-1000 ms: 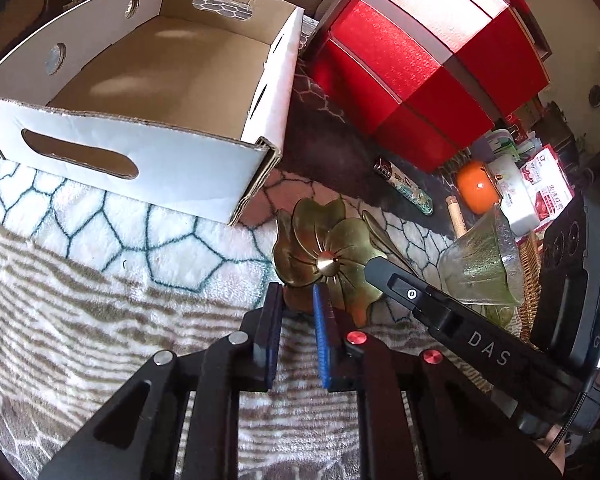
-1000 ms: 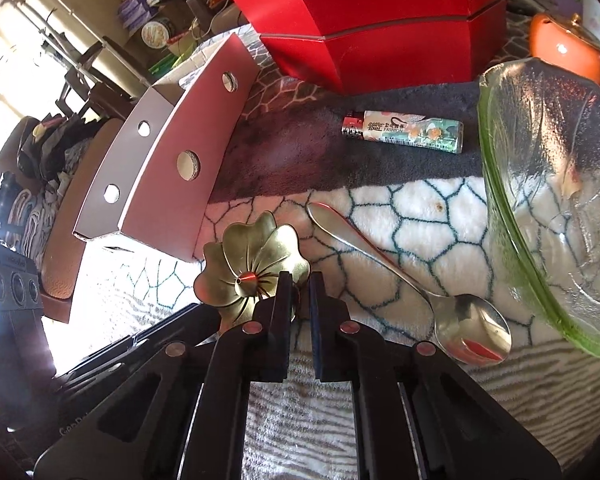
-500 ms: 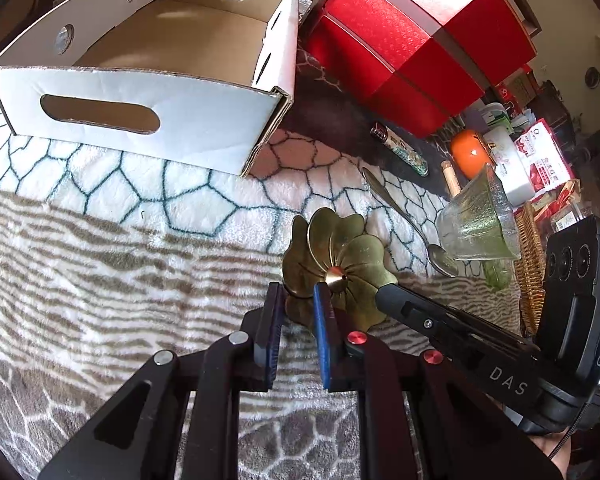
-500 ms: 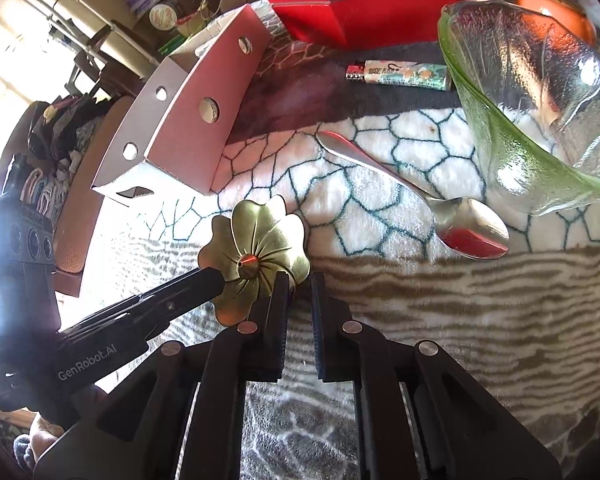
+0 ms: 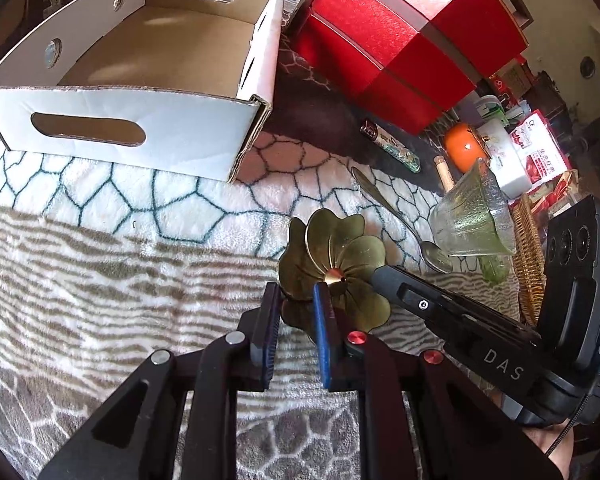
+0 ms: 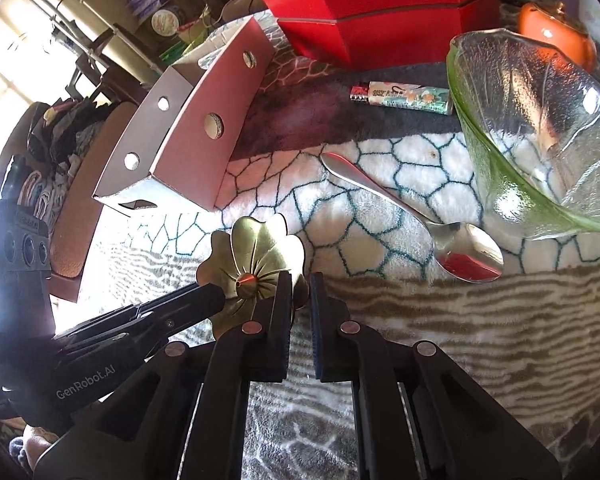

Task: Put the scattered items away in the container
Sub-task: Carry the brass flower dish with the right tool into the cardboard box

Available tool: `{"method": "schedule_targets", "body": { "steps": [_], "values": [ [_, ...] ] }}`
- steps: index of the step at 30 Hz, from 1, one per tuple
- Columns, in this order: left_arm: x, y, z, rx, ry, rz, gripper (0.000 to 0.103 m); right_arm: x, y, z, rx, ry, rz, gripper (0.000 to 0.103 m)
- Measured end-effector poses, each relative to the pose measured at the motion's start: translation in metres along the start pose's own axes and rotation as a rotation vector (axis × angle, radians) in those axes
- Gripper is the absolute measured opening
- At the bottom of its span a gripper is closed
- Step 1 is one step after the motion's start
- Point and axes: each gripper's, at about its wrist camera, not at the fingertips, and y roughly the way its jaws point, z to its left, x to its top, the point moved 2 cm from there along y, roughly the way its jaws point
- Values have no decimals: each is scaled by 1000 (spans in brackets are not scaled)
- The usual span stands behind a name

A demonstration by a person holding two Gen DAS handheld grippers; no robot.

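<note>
Gripping the brass flower-shaped dish from two sides, both grippers met at the lower centre of each view. The left gripper had its blue-padded jaws set a little apart with the dish's near rim between them; whether the pads actually pressed the metal could not be told. The right gripper had its jaws drawn nearly together on the dish's right edge, pinching the thin rim. In the left wrist view the right gripper's black fingers reached in from the lower right to the dish; in the right wrist view the left gripper's fingers came in from the lower left and touched it near its pointed centre.

The cardboard box sat at the upper left of the left wrist view, open-topped with nothing visible inside, well apart from the dish. A metal spoon lay on the patterned fleece blanket to the right of the dish, its bowl just beside a green glass bowl. A lighter lay on a dark strip of the blanket above the spoon, near a red box. An orange pot stood further right.
</note>
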Motion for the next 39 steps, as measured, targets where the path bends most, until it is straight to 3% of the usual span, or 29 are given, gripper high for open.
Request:
{"method": "schedule_targets", "body": {
  "steps": [10,17,24,29,35,39],
  "values": [
    [18,-52,-2,-53,4,-57,16,28,-41,38,38,-41,-44,6],
    [59,-85,27,-56,-70,-72,16,70,-39,89,68,-84,-58,5],
    [116,-99,67,-9,-97,-108,16,125,5,121,141,-77,-55,5],
    [152,-75,99,32,-110,-90,16,156,59,119,155,-59,-16,5],
    [168,-37,119,73,-110,-53,16,172,108,118,75,-115,31,6],
    [168,-25,115,132,-50,-41,16,178,120,127,-13,-209,48,7]
  ]
}}
